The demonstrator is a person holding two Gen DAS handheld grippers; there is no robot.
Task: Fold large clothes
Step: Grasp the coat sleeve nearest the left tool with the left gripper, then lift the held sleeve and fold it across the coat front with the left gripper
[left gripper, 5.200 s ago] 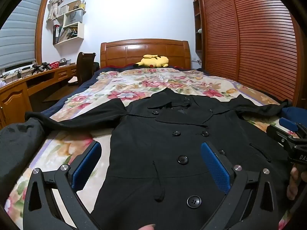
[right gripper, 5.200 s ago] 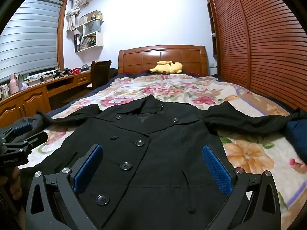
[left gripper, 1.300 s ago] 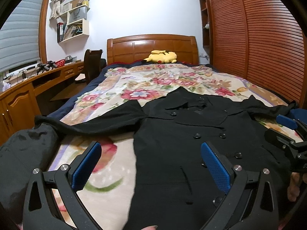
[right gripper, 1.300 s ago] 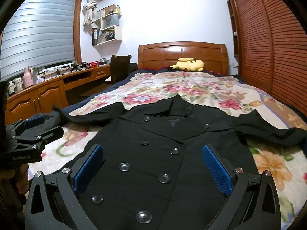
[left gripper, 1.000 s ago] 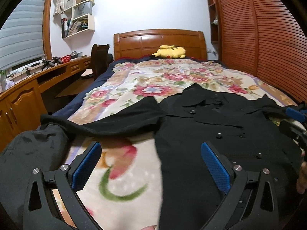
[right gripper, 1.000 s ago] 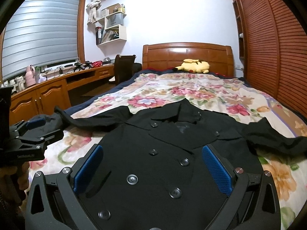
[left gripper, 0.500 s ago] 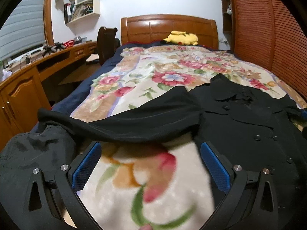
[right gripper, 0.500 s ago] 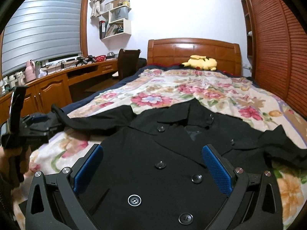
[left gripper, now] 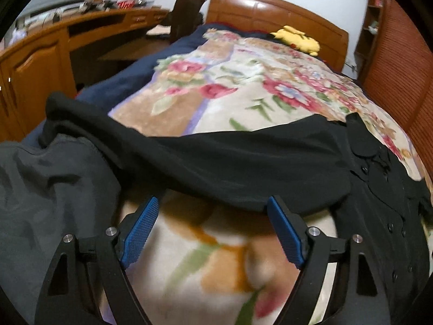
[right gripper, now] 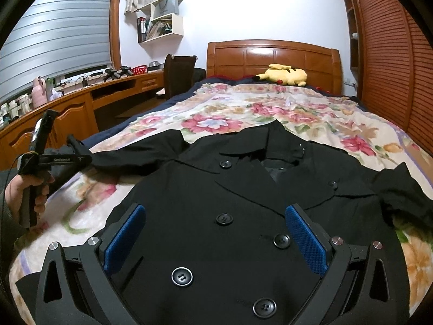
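Black double-breasted coat [right gripper: 243,216] is lying face up on the floral bedspread [right gripper: 270,108], collar toward the wooden headboard [right gripper: 273,57], buttons [right gripper: 182,275] showing down the front.

Left claw [left gripper: 213,233] is pointing down at the coat's outstretched sleeve [left gripper: 216,159]. Its jaws are closing, but the blue pads [left gripper: 140,230] are sitting apart with only bedspread showing between them; the sleeve's lower edge is lying just ahead of the fingertips, not pinched. To that claw's left, a grey-black garment [left gripper: 48,203] is bunching at the bed's edge, with the sleeve's cuff end draped over it. To its right, the coat's body [left gripper: 379,216] is spreading out.

In the right wrist view, the left claw [right gripper: 78,159] is showing side-on far to the left, held by a hand [right gripper: 24,192], its tip at the sleeve's far end.

Right claw [right gripper: 213,238] is hovering over the coat's chest, jaws spread wide, gripping nothing; coat front and two buttons are lying between its pads [right gripper: 305,241]. The other sleeve [right gripper: 400,189] is lying crumpled off to this claw's right.

Beyond both claws: yellow plush toy [right gripper: 284,74] resting by the headboard. Left of the bed, a wooden worktop [right gripper: 81,92] is carrying small clutter under the window blind [right gripper: 54,27]; a dark chair [right gripper: 178,75] is standing at it. Slatted wardrobe doors [right gripper: 392,54] are lining the right wall.
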